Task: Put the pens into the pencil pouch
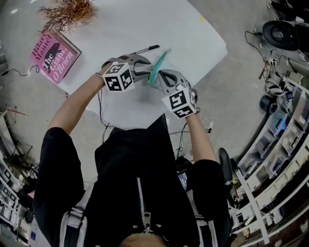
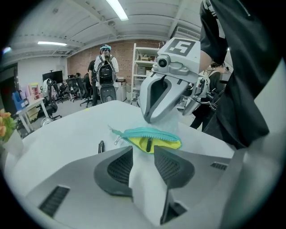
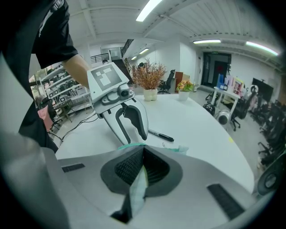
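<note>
While leaning over the broad white surface (image 1: 193, 34) in a black short-sleeved top, held a gripper in each hand, both out above its near half. Had plenty of bare white stretching away beyond them. Showed a pink book (image 1: 54, 56) at the far left corner of that surface, with a rust-brown dried plant (image 1: 67, 12) just behind it.

Met nose to nose in the middle: left gripper (image 1: 146, 67) and right gripper (image 1: 161, 76), marker cubes up, tips close together. Pointed forward and down, both of them.

And there, caught between the two and standing on edge, the pencil pouch (image 2: 152, 134): teal zip, yellow lining, pale see-through sides. Was pinched by the right jaws, pressed tight together on a fold of that pale fabric, plain in the right gripper view. Faced the left gripper with its mouth gaping, zip undone. Could not tell whether its lower edge touched the surface.

Stood spread apart, the left jaws, clamping nothing. Had only bare surface in the gap, with the pouch mouth just beyond the tips.

Peeked out of the yellow lining: a short dark pen end (image 2: 149, 144), already inside. Lay alone on the surface past the grippers, well apart from the pouch: one black pen (image 1: 147, 48).
</note>
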### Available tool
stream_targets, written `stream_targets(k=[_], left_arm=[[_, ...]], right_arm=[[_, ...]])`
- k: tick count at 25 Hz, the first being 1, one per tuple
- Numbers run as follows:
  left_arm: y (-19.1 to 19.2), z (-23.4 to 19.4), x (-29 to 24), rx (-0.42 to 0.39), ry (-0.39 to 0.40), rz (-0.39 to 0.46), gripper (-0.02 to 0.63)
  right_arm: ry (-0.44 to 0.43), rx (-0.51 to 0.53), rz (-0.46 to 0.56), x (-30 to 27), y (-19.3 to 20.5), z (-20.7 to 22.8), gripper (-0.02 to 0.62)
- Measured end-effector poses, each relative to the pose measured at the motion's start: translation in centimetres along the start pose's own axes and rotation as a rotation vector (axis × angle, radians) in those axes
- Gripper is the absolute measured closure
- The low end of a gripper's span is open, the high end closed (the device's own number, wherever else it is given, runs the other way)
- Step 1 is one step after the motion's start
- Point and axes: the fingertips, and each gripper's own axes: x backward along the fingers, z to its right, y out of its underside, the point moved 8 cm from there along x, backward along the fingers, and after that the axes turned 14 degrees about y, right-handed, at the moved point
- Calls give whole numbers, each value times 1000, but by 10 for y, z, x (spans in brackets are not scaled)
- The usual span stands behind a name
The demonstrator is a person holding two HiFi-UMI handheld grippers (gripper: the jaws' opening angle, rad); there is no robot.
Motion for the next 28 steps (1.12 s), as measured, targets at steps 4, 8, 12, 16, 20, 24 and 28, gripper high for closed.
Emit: stream_targets(k=[4,8,12,16,20,24,28], left_arm=[[9,-3,18,50,-55,11,457],[22,-6,38,96,-122,7,451],[36,-14,56,149,-209,-11,451],[50,-23,67,203,-279,-22,451],[59,-27,65,249,-285,-25,451],[65,-28,60,276,-277,-28,453],[69,-28,54,288,-281,-15,471]], right_arm=[[1,4,-2,0,0,0,588],[2,10,1,0,-1,-1,588],[4,13,0,-1,-1,-2,588],[7,14,-1,-3,-2,-2,588],[11,13,3,0,-2,-1,588],[12,10,2,0,-2,-2,588],[13,3,1,0,-1,-2,588]])
